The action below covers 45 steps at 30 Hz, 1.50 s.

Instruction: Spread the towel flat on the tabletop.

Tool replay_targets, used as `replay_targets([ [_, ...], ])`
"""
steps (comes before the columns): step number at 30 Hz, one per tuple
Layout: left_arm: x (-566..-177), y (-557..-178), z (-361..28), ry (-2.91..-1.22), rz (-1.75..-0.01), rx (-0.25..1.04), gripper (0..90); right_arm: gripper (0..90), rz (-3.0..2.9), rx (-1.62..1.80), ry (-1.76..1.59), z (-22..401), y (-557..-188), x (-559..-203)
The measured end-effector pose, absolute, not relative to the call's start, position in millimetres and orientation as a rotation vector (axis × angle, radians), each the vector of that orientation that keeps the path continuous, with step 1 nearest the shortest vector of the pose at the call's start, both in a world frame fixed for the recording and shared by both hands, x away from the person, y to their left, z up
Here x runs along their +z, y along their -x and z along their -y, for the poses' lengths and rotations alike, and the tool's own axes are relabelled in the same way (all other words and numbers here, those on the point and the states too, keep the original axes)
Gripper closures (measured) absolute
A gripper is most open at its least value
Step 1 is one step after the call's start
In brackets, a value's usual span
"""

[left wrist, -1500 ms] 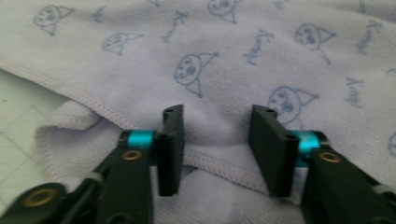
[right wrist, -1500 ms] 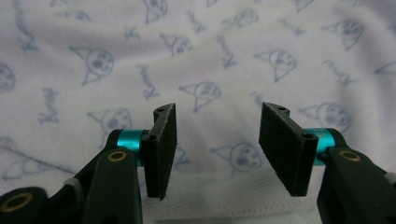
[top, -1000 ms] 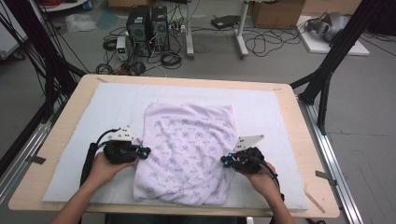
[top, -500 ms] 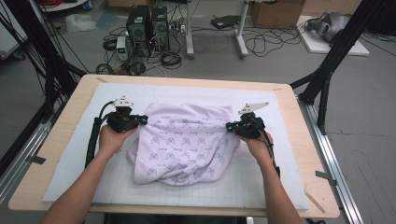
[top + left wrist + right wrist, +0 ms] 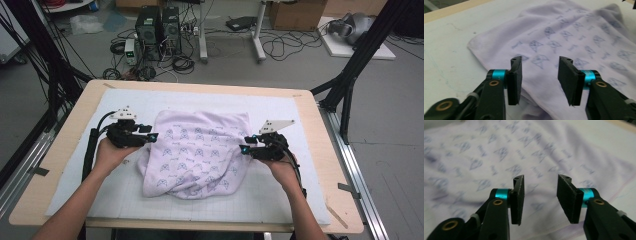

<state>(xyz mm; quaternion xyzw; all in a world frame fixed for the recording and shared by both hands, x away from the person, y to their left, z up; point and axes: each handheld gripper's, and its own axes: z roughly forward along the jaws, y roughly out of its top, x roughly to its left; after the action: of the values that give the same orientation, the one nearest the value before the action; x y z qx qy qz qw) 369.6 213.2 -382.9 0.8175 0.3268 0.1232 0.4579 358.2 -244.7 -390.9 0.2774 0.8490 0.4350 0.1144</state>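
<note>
A pale lilac cloth (image 5: pixel 197 152) printed with small blue figures lies loosely folded and bunched in the middle of the white mat (image 5: pixel 285 195). My left gripper (image 5: pixel 151 136) hovers at the cloth's left edge and my right gripper (image 5: pixel 243 148) at its right edge, both pointing inward. Both pairs of jaws have just been opening. In the left gripper view the left gripper (image 5: pixel 540 75) stands open just above the cloth (image 5: pixel 579 35), with nothing pinched. In the right gripper view the right gripper (image 5: pixel 540 195) is likewise open over the cloth (image 5: pixel 499 152).
The mat covers a wooden table (image 5: pixel 327 150). Black frame legs (image 5: pixel 350 75) stand at both sides of the table. On the floor beyond are computer towers (image 5: pixel 157 25), tangled cables and a cardboard box (image 5: pixel 295 12).
Both grippers carried the cloth's near edge away from the person and folded it over. Their jaws have since opened and let the cloth go; it has settled in a bunched fold.
</note>
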Motion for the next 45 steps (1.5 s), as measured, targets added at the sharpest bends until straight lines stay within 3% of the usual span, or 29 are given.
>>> replay_targets([
  [6,-393.0,-329.5,-209.2,-2.05,-0.747,0.285,43.7,53.2,-2.544,1.278,-0.719,239.5,-324.0,-393.7],
  [19,-421.2,-277.0,-199.8,-2.13,-0.652,0.188,41.4,51.0,-2.675,1.316,-0.688,218.4,-287.2,-431.2],
  [24,-437.5,-277.7,-190.4,-2.211,-0.593,0.136,58.4,58.3,-2.75,1.245,-0.645,207.8,-283.9,-443.0],
  [26,-440.0,-278.9,-188.1,-2.209,-0.581,0.137,67.4,66.8,-2.759,1.251,-0.649,207.1,-284.5,-445.3],
  [29,-436.9,-280.5,-185.6,-2.223,-0.576,0.158,83.7,87.7,-2.757,1.226,-0.616,207.7,-285.9,-444.8],
  [37,-411.2,-290.5,-197.0,-2.103,-0.628,0.19,85.6,90.0,-2.729,1.236,-0.614,217.8,-289.9,-427.8],
  [45,-391.1,-327.0,-206.9,-2.024,-0.747,0.272,85.9,90.0,-2.612,1.215,-0.687,241.9,-316.9,-400.7],
])
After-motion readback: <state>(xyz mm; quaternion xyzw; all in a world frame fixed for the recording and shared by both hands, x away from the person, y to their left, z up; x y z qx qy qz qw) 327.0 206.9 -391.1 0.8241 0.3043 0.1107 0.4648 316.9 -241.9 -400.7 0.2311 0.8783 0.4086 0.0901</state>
